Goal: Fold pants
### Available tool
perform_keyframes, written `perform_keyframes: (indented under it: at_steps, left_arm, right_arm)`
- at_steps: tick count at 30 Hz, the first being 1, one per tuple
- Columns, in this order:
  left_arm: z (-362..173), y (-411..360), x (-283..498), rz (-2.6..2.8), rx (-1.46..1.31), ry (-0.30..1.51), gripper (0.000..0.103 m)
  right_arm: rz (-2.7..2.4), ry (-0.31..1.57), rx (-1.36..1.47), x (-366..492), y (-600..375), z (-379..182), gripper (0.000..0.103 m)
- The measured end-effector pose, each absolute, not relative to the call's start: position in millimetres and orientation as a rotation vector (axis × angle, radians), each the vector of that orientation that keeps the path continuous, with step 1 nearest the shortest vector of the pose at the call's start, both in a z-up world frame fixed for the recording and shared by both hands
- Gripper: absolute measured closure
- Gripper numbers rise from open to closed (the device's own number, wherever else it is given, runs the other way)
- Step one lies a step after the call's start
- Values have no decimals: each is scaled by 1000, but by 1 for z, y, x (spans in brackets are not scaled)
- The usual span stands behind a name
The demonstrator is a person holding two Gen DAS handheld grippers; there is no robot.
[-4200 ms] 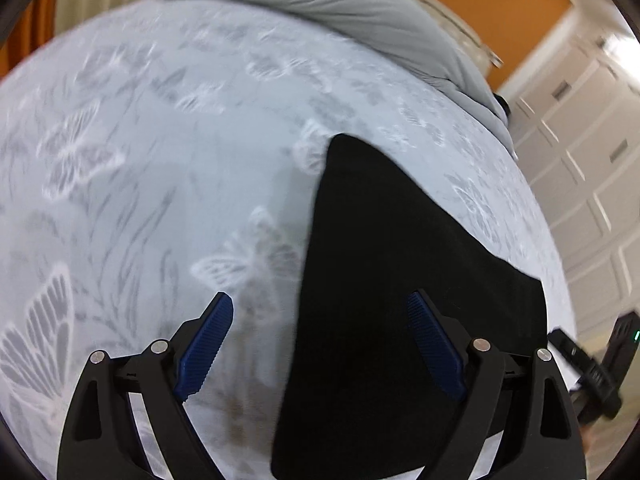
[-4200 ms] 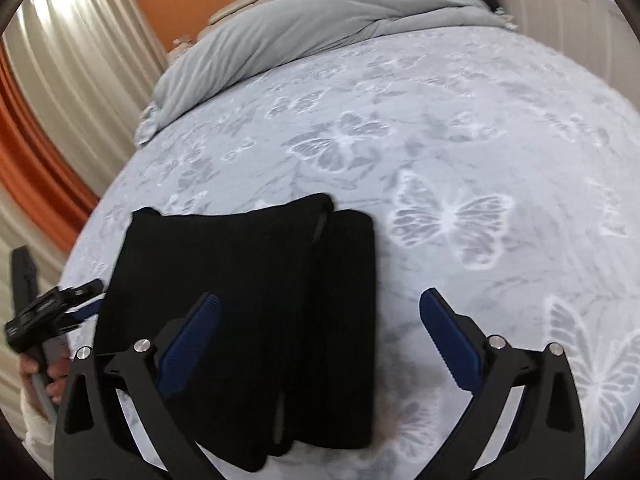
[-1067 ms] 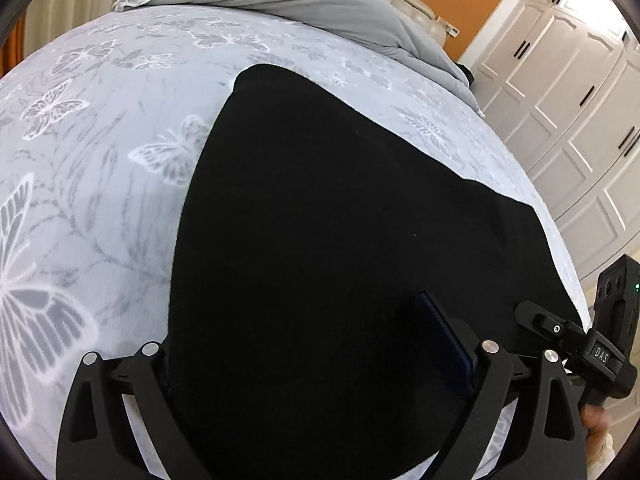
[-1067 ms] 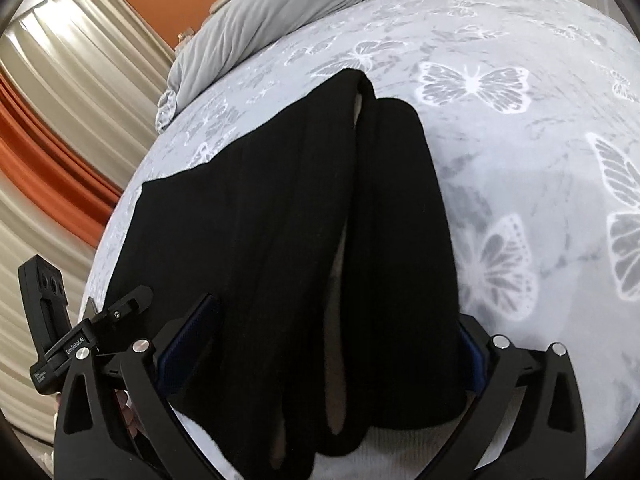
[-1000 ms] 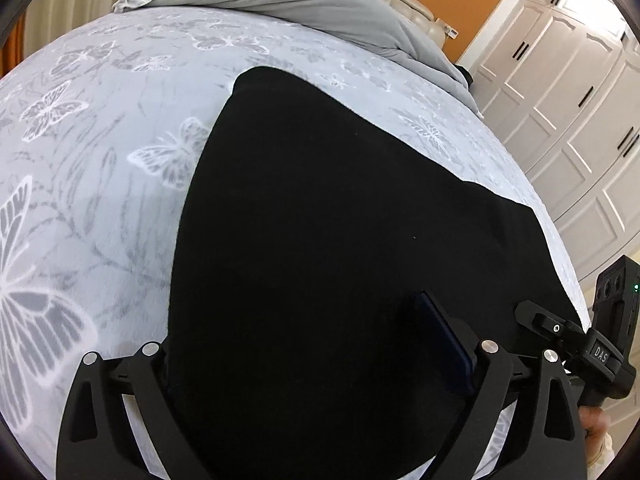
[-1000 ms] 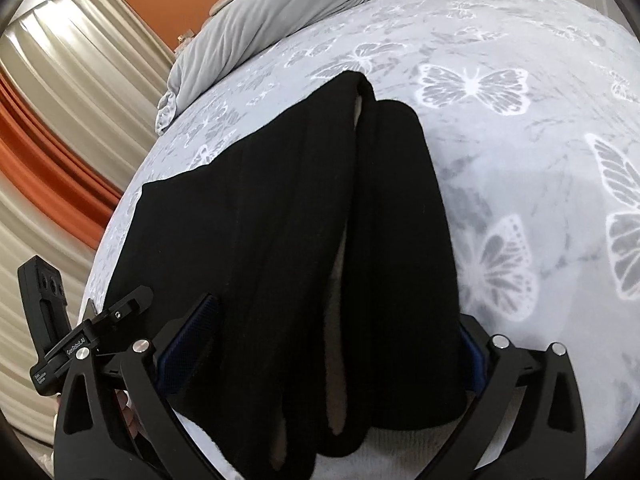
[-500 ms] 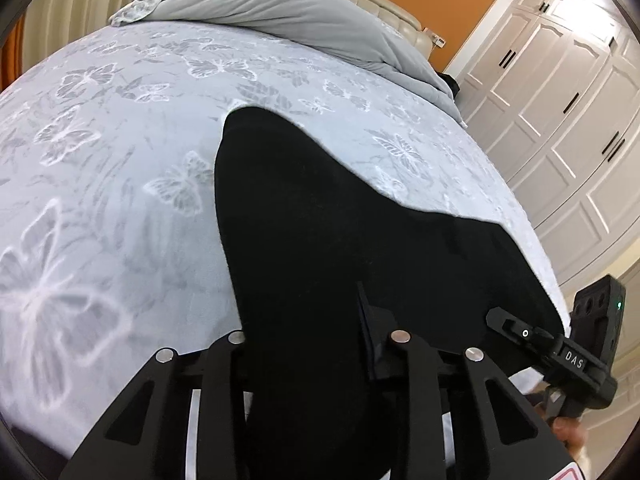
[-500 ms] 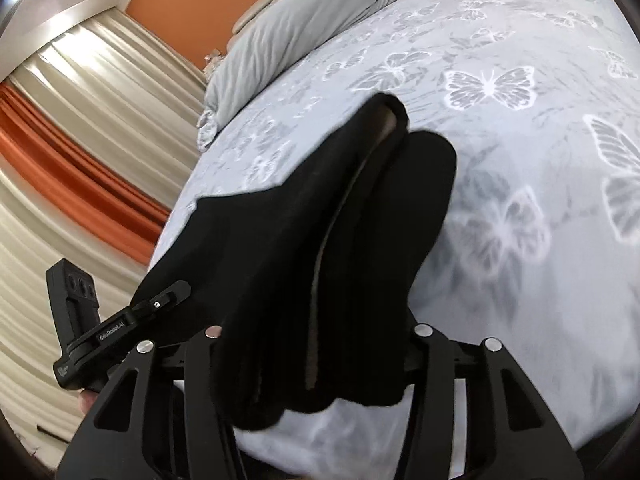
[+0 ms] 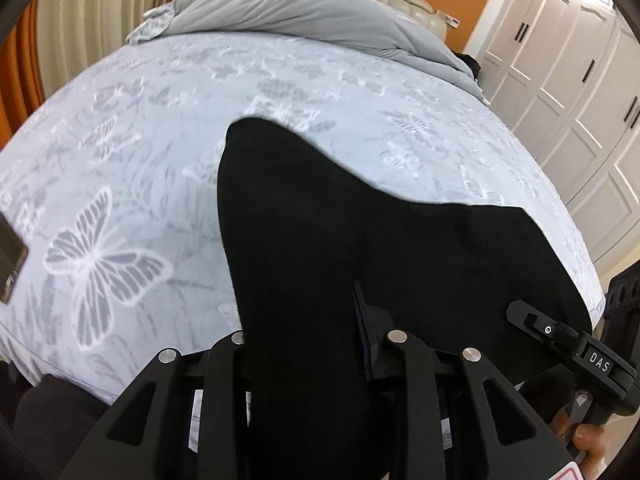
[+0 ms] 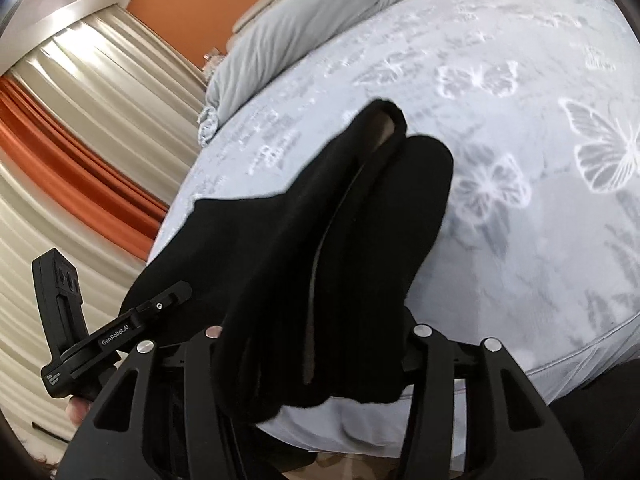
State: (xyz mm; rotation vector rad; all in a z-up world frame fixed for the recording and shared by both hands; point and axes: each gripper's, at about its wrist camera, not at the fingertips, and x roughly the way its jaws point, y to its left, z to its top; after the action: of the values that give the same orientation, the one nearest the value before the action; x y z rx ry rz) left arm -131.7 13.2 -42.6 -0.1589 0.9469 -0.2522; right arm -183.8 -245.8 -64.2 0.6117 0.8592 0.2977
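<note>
The black pants [image 9: 360, 232] lie folded on the butterfly-print bed [image 9: 120, 184], their near edge lifted off it. My left gripper [image 9: 308, 344] is shut on the near left corner of the pants. My right gripper [image 10: 312, 340] is shut on the near right corner, where the stacked legs [image 10: 360, 216] show their layered edges. The cloth hides most of both pairs of fingers. Each gripper shows in the other's view: the right gripper at the lower right [image 9: 572, 344], the left gripper at the lower left [image 10: 100, 340].
A grey duvet [image 9: 304, 4] is bunched at the head of the bed. White wardrobe doors [image 9: 580, 80] stand to the right, curtains [image 10: 80, 120] to the left. A dark flat object [image 9: 10, 264] lies at the bed's left edge.
Both grippers closed on the near edge of the pants, then lifted it and drew back; the cloth now hangs up off the bed between them.
</note>
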Motion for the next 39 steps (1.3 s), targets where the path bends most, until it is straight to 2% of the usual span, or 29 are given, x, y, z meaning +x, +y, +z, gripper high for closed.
perform_keyframes:
  at_steps: [15,39]
  left_arm:
    - [29,-7,-145,-238,-73,849,82]
    - [126,-24,-69,-263,-53,648,82]
  right_arm:
    - [369,784,582,-180,-240,-9,57]
    - [405,550,520,-89,-268,88,57]
